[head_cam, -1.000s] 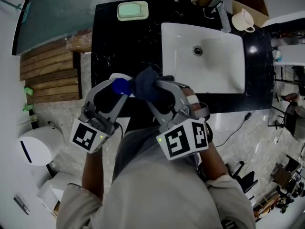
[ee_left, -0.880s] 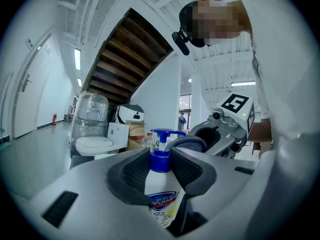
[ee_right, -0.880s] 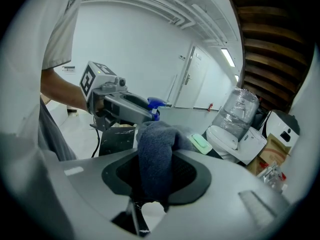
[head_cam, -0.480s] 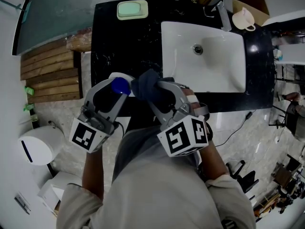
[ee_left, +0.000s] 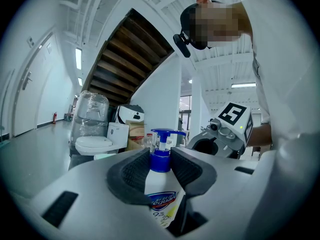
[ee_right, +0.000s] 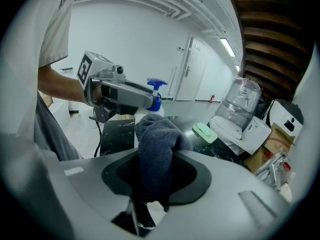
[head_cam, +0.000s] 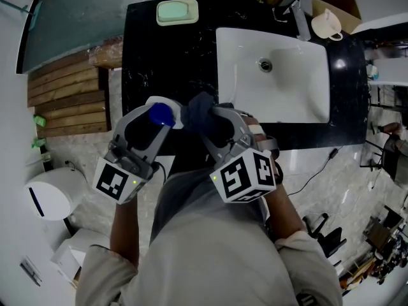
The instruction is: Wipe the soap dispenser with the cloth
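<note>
The soap dispenser point(head_cam: 161, 114) is a white bottle with a blue pump head point(ee_left: 165, 136), held above the black counter's near edge. My left gripper point(ee_left: 161, 170) is shut on the soap dispenser at its neck and shoulder. My right gripper point(ee_right: 155, 171) is shut on a dark blue-grey cloth point(ee_right: 156, 154). In the head view the cloth point(head_cam: 199, 112) bunches just right of the pump, close to the bottle; contact cannot be told. The right gripper view shows the left gripper point(ee_right: 122, 95) and pump point(ee_right: 156, 86) just beyond the cloth.
A white sink basin point(head_cam: 273, 75) sits in the black counter point(head_cam: 159, 62), with a tap point(head_cam: 298, 11) and a white cup point(head_cam: 324, 25) behind it. A green soap dish point(head_cam: 177, 13) lies at the counter's back left. A white toilet point(head_cam: 48, 196) stands to the left.
The right gripper has rolled a little, its marker cube turning, and the cloth has shifted slightly toward the dispenser. The left gripper and bottle stay put.
</note>
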`<act>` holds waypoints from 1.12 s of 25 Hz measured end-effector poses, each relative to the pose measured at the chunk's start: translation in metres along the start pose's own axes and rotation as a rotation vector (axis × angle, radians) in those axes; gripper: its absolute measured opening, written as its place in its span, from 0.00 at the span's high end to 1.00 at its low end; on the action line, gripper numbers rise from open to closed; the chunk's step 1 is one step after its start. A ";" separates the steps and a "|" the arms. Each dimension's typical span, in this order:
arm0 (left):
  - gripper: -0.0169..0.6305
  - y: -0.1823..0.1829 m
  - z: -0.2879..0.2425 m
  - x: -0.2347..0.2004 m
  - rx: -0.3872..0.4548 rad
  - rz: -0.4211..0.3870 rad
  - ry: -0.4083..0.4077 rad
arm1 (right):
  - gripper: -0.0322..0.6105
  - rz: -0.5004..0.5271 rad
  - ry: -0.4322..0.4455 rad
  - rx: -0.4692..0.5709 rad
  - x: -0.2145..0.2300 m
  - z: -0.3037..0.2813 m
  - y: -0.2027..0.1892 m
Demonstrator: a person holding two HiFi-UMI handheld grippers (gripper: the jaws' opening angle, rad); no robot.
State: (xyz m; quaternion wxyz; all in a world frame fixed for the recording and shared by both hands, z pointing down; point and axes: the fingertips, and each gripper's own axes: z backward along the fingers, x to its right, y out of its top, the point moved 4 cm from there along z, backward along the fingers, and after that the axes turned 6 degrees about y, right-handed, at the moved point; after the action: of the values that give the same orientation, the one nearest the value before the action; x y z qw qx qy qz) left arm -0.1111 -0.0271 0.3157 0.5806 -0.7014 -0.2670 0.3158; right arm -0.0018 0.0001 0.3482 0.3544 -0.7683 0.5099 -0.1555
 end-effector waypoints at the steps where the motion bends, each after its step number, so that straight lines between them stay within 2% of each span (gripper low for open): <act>1: 0.78 0.000 0.000 0.000 0.001 0.000 0.000 | 0.77 -0.003 0.003 -0.003 0.000 -0.001 -0.001; 28: 0.78 0.001 0.000 0.000 0.002 0.003 0.003 | 0.77 -0.058 0.085 -0.055 -0.001 -0.036 -0.026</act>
State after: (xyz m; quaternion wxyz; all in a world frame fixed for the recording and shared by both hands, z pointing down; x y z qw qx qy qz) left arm -0.1105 -0.0273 0.3148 0.5812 -0.7016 -0.2649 0.3160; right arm -0.0060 -0.0071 0.3920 0.3065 -0.7847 0.5062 -0.1842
